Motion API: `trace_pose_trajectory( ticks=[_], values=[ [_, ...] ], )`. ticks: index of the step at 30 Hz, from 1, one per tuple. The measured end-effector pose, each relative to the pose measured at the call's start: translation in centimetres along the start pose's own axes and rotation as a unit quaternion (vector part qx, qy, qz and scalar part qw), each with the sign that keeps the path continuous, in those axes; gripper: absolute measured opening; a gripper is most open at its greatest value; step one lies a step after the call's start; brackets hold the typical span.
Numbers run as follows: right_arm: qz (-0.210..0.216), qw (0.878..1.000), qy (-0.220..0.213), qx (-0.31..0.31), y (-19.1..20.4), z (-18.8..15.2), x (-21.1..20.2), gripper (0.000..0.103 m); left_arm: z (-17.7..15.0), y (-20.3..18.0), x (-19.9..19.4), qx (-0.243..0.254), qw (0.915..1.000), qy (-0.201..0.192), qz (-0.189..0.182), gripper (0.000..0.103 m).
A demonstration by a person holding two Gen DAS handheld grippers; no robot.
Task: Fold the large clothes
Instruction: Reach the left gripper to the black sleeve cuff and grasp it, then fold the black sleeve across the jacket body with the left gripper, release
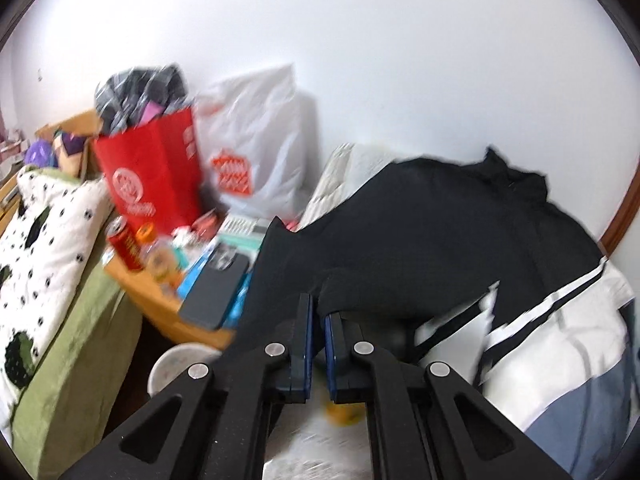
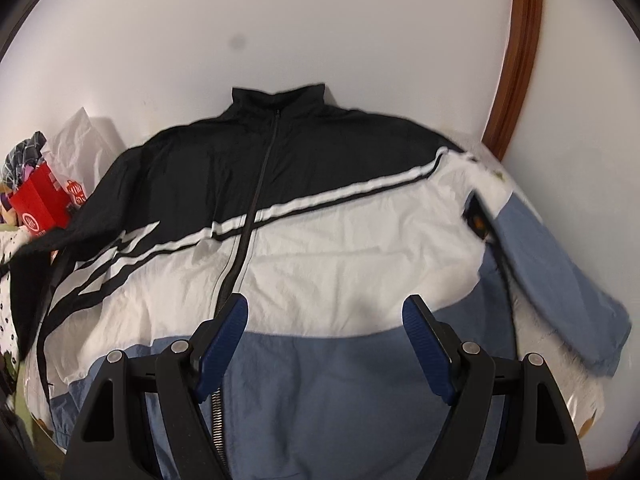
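Blue-padded left tongs (image 1: 319,312) are sitting nearest the lens, pinched nearly together on a fold of black cloth, which looks to be the dark sleeve of the jacket (image 2: 320,240); gripping it at its end is presumably meant to let the sleeve be carried across the body for a first fold. That sleeve (image 1: 400,248) is hanging taut and draping from the pads, so it is off the surface rather than lying flat. Over in the right wrist view, the right tongs (image 2: 324,316) are standing wide apart with nothing between the pads, hovering above the lower front of the jacket near the zip (image 2: 256,208), perhaps ready to pin the hem. Spread front-up on the bed, collar toward the wall, the jacket is showing black on top, white in the middle and blue below, its blue sleeve (image 2: 552,280) lying off to one side. Crowding the dark sleeve's side is a small wooden worktop (image 1: 160,300) carrying a red can (image 1: 125,246), a dark phone (image 1: 216,292) and other clutter, with a red bag (image 1: 152,176), a white plastic bag (image 1: 256,148) and a spotted pillow (image 1: 44,248) beside it; a low swing of the cloth could be knocking the can over.
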State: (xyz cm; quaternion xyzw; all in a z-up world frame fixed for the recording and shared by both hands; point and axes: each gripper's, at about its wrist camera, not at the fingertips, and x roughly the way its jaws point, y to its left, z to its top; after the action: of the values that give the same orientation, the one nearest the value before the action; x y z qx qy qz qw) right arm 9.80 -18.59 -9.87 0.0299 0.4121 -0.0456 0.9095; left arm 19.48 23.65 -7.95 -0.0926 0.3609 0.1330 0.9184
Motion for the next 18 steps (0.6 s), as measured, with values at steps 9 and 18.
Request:
trace_pose_trajectory(
  ticks=[9, 18],
  values=[
    [-0.005, 1.0, -0.012, 0.002, -4.2, 0.8, -0.5, 0.079, 4.9, -9.9, -0.8, 0.055, 0.9959, -0.034, -0.064, 0.005],
    [-0.004, 1.0, -0.009, -0.005, -7.6, 0.5, 1.2, 0.079, 4.7, -22.1, 0.6, 0.124, 0.984, -0.026, -0.125, 0.005]
  ],
)
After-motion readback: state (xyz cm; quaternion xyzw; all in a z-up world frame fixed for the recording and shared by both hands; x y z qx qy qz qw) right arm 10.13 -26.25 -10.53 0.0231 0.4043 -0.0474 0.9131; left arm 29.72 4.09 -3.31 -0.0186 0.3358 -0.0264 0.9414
